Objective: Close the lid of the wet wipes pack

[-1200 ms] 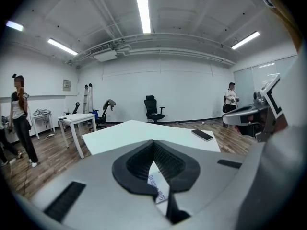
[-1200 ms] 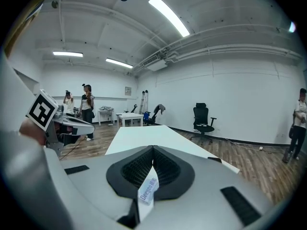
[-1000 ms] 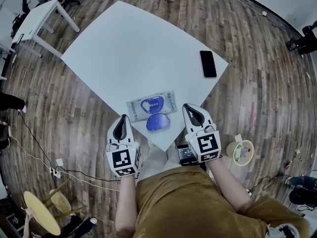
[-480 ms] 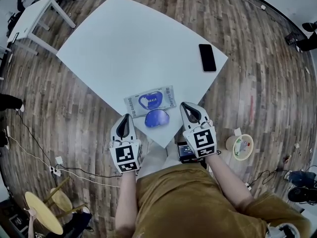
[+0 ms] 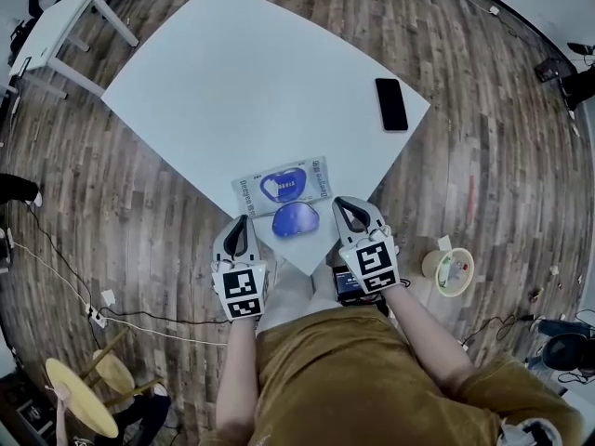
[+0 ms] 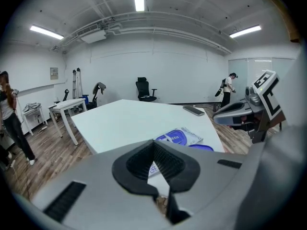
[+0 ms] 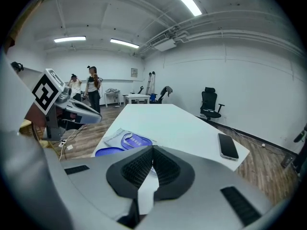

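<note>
Over the last second both grippers have drifted inward toward the open blue oval plastic lid [image 5: 296, 219] of the flat grey-and-blue wet wipes pack [image 5: 253, 191]. The left white gripper [image 5: 238, 223] is now nearer at the lid's 9 o'clock, and the right white gripper [image 5: 342, 204] is nearer at its 3 o'clock.

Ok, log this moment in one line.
pack: on table | lid: open | left gripper: shut, empty, left of lid | right gripper: shut, empty, right of lid
</note>
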A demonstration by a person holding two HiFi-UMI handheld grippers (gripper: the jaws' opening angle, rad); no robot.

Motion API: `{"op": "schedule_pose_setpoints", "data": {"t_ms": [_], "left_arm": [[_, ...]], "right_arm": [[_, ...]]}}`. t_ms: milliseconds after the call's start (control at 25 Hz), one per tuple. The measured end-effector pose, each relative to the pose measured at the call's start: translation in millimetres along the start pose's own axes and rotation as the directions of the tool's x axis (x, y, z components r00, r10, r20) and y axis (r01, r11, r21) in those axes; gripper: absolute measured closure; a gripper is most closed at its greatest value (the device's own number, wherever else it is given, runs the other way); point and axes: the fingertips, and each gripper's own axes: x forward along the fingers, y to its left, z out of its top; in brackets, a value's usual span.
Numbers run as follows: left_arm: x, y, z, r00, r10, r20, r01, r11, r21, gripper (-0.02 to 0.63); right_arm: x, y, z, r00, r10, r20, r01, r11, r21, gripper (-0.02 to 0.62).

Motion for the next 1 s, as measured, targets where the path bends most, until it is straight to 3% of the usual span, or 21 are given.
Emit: {"op": "schedule_pose_setpoints", "data": {"t_ms": [640, 1000], "left_arm": [[22.9, -11.7, -31.8, 0.994, -0.055, -0.093, 0.059, 0.997, 0.040, 0.601], [28.4, -16.2, -56.4, 0.986, -0.080, -0.149, 0.086, 0.995, 0.039, 0.603]], "right_arm": [[17.0, 6.3, -38.3, 0.993, 0.039, -0.114, -0.041, 0.999, -0.015, 0.588], [23.7, 10.1, -47.0, 0.989, 0.065, -0.132, -0.067, 0.998, -0.008, 0.588]]}}
